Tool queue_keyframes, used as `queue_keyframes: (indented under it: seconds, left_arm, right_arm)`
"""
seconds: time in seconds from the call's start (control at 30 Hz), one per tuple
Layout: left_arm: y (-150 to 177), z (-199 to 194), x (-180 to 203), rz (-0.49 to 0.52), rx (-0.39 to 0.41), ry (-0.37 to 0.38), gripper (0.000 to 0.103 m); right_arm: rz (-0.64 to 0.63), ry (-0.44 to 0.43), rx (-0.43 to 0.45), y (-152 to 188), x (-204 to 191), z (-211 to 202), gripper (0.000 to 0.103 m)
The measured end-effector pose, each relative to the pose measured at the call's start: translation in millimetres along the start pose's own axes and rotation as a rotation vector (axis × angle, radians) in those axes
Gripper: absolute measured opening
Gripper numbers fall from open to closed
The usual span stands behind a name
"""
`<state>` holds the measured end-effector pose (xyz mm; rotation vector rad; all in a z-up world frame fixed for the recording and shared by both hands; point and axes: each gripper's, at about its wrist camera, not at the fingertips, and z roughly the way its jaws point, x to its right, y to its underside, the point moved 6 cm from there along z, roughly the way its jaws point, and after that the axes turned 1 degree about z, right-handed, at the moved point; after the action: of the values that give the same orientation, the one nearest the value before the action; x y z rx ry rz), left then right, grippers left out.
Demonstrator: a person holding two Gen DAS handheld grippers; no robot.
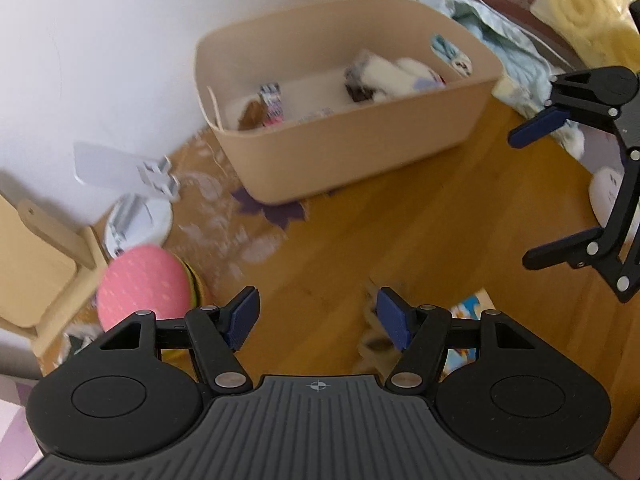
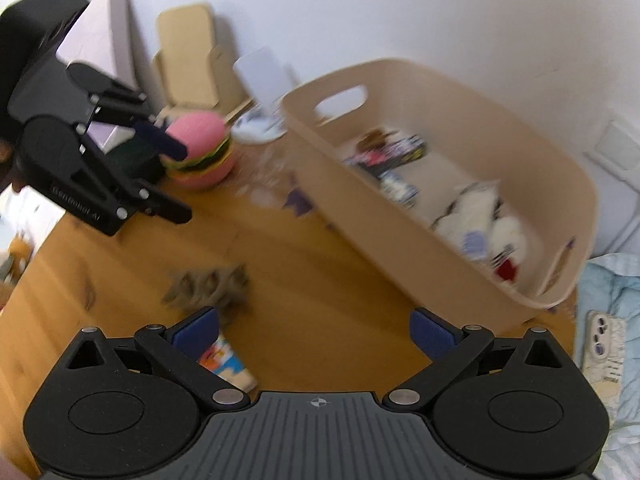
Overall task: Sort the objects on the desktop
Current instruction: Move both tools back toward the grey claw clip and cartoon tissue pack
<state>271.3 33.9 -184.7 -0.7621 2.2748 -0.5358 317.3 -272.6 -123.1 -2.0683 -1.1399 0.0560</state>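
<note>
Wooden desk (image 1: pixel 420 216), set against a white wall.

Beige bin (image 1: pixel 340 136): stands at the back of the desk near the wall, with cut-out handles at its ends. Contents blurred; a white and dark plush toy (image 1: pixel 380 78) and some small printed packets (image 1: pixel 273 106) can be made out inside.

Burger plush (image 2: pixel 202 152): pink top, green and dark layers, sits on the desk at the far left corner, well apart from the bin.

Brownish blurred object (image 2: pixel 208 286): lies on the bare wood near the front of the desk, just ahead of both grippers. Too smeared to identify.

Colourful printed card (image 2: pixel 224 360): lies flat on the desk, partly under the right gripper's left finger.

Left gripper (image 1: pixel 318 316): jaws spread apart, nothing between the blue pads, poised above the desk near the burger plush.

Right gripper (image 2: pixel 316 330): jaws spread wide, nothing between them, above the desk in front of the bin.

White round-based item (image 1: pixel 138 220): stands behind the burger plush by the wall.

Phone (image 2: pixel 604 344): lies on light blue cloth (image 2: pixel 616 280) off the desk's right end.
</note>
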Motion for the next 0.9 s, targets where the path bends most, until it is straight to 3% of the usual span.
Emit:
queue_keyframes:
  seconds: [0.47,0.9]
  left_arm:
    - [45,25,40,0.024,-0.103,0.077,0.067]
    - [45,46,45,-0.004,-0.137,0.106,0.067]
  right_arm:
    - [-0.058,-0.085,-0.127,32,-44,31,0.103]
    - [-0.089,-0.105,-0.192,41,-56,56,0.103]
